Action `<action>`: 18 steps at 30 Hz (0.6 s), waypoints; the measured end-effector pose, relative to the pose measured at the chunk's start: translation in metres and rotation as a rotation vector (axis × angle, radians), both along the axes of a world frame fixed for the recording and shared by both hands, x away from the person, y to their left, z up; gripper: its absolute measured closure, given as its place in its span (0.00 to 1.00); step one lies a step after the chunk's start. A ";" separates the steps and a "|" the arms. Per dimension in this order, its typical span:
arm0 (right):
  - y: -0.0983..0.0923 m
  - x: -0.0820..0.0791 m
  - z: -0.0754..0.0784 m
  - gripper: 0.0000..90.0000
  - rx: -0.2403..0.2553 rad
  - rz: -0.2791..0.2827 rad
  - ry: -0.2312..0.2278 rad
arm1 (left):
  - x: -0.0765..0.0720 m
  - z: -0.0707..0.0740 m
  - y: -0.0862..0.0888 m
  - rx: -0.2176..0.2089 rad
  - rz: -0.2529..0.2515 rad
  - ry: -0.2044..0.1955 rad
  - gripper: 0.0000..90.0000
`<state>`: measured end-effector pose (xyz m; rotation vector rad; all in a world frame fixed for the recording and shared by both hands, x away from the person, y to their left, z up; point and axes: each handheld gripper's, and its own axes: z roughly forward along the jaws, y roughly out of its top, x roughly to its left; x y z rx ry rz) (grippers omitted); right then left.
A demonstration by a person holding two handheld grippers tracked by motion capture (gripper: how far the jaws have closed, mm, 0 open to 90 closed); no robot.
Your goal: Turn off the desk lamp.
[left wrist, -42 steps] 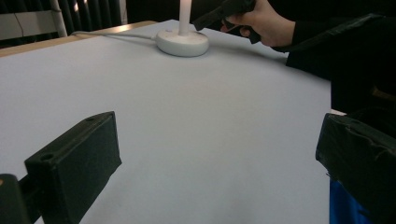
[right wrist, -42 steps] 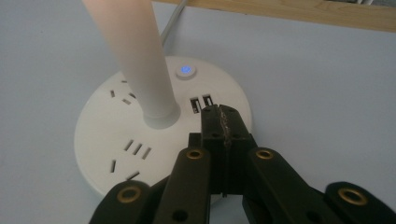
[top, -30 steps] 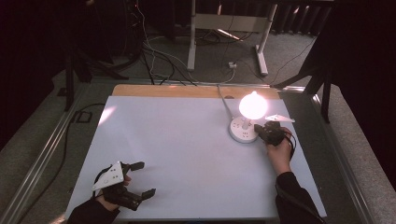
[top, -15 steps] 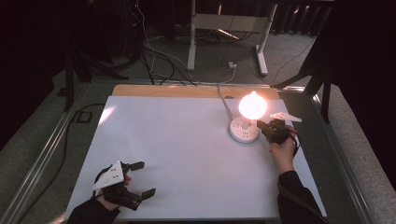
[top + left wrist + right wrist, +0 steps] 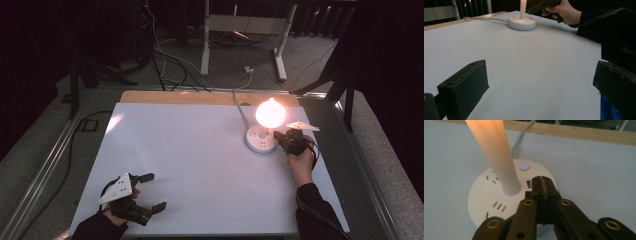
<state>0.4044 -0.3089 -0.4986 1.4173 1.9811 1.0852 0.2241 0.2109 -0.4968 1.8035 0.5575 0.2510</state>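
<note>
R gripper [image 5: 543,185] jaws together over lit lamp base [image 5: 486,195], maybe touching; L gripper [image 5: 148,192] jaws apart.

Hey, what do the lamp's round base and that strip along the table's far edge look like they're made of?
The base looks like smooth white moulded plastic with a slight sheen: it has socket slots cut into it and a small lit blue button. The strip looks like bare light wood, tan and matt, though laminate can't be ruled out. The table itself is covered in a plain white matt surface.

One lit lamp [image 5: 265,127] on a round socket base, two claws, one white table [image 5: 200,165]
</note>
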 end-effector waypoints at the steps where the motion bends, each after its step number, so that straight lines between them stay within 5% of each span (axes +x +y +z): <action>1: 0.000 0.000 0.000 1.00 0.000 0.000 0.000 | 0.000 0.000 0.000 -0.001 0.001 0.000 0.01; 18: 0.003 0.001 -0.009 1.00 -0.014 0.009 0.010 | 0.000 0.000 0.000 -0.002 -0.001 0.005 0.01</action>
